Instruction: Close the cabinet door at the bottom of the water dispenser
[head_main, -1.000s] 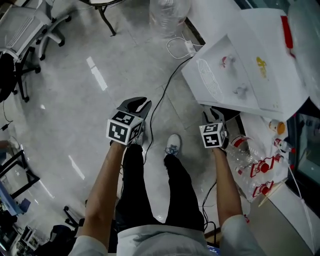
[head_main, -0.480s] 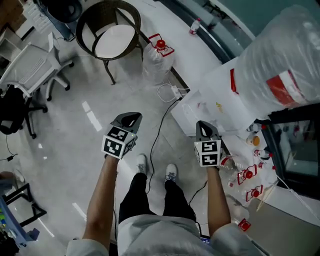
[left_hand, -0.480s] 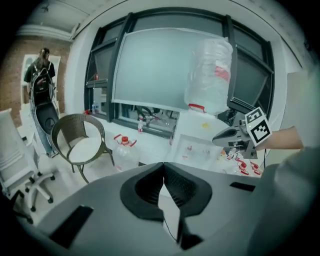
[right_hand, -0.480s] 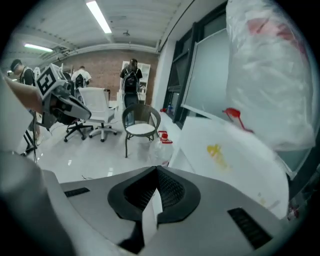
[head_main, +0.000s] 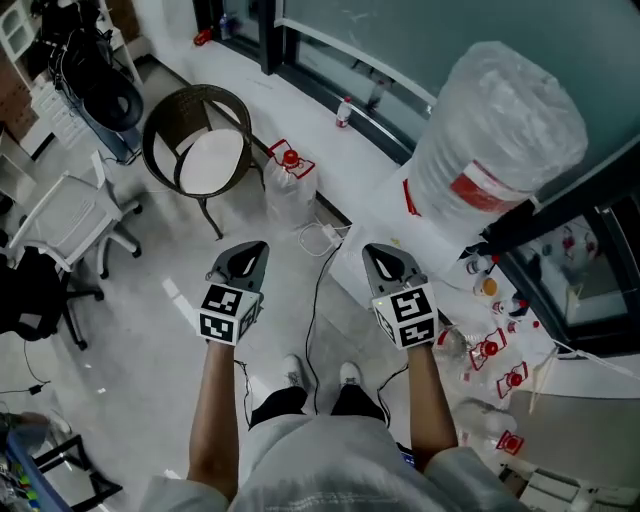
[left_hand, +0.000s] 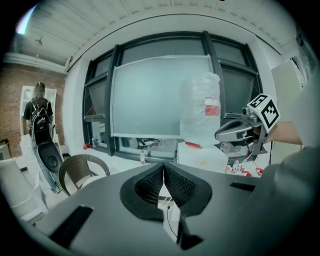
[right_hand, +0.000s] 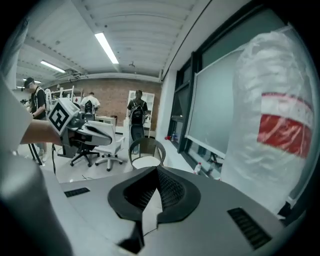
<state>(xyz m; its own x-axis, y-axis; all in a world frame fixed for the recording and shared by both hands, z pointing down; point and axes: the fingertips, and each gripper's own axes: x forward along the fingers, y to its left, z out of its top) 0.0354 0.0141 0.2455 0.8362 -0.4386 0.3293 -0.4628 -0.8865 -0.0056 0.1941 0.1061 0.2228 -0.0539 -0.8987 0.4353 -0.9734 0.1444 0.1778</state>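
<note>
Water dispenser (head_main: 380, 225) sits in the right half of the head view, white body with a big plastic-wrapped bottle (head_main: 495, 130) on top. The camera looks down on it, so the cabinet door at its foot can't be made out (must be low on the body, below the frame centre-right).

Door, my guess: thin hinged panel, light, stiff, swings freely, maybe a weak catch at the end. No need to grab it. Push flat on the free edge, away from the hinge, gently, since that bottle could make the unit top-heavy.

Left gripper (head_main: 248, 255) and right gripper (head_main: 385, 262) are both held up mid-frame. Jaws are fully together, nothing between the pads. Fine for pushing.

Cable (head_main: 322, 275) runs across the floor between them: mind it.
</note>
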